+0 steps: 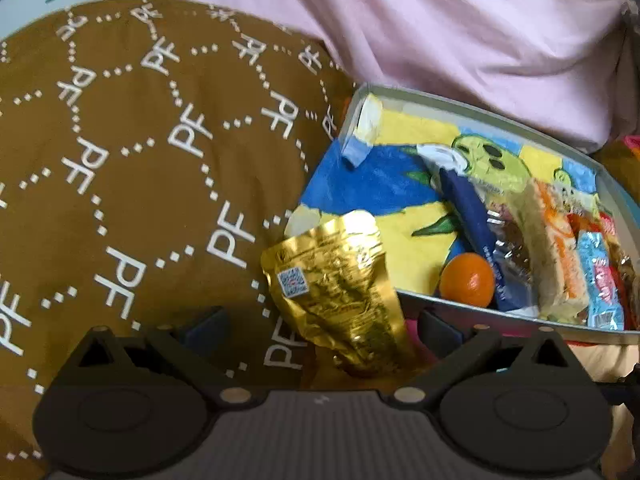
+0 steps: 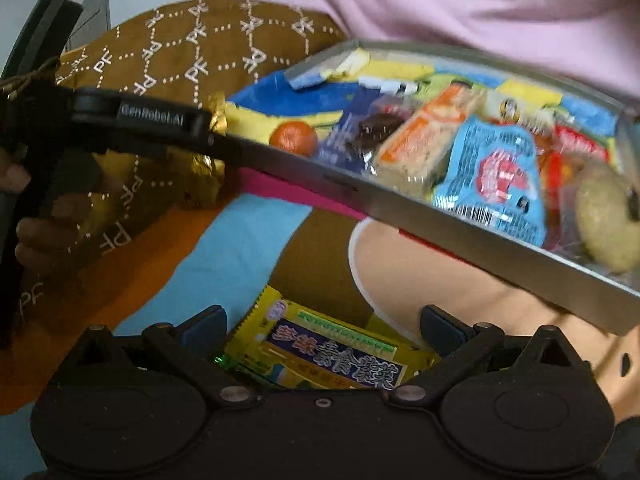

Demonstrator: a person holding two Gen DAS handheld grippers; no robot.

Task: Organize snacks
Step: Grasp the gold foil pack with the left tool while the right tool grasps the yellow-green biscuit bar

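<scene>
Gold foil pouch (image 1: 340, 284) between spread fingers of left hand-held gripper (image 1: 320, 330), overlapping near-left corner of snack-filled tray (image 1: 480, 114) on patterned bedding. Yellow snack packet (image 2: 320, 354) between spread fingers of right hand-held gripper (image 2: 322, 330), below tray's near edge.

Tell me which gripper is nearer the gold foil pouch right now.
Left. The left gripper has the gold foil pouch between its open fingers, by the tin tray. The right gripper is lower, over a yellow snack packet.
</scene>
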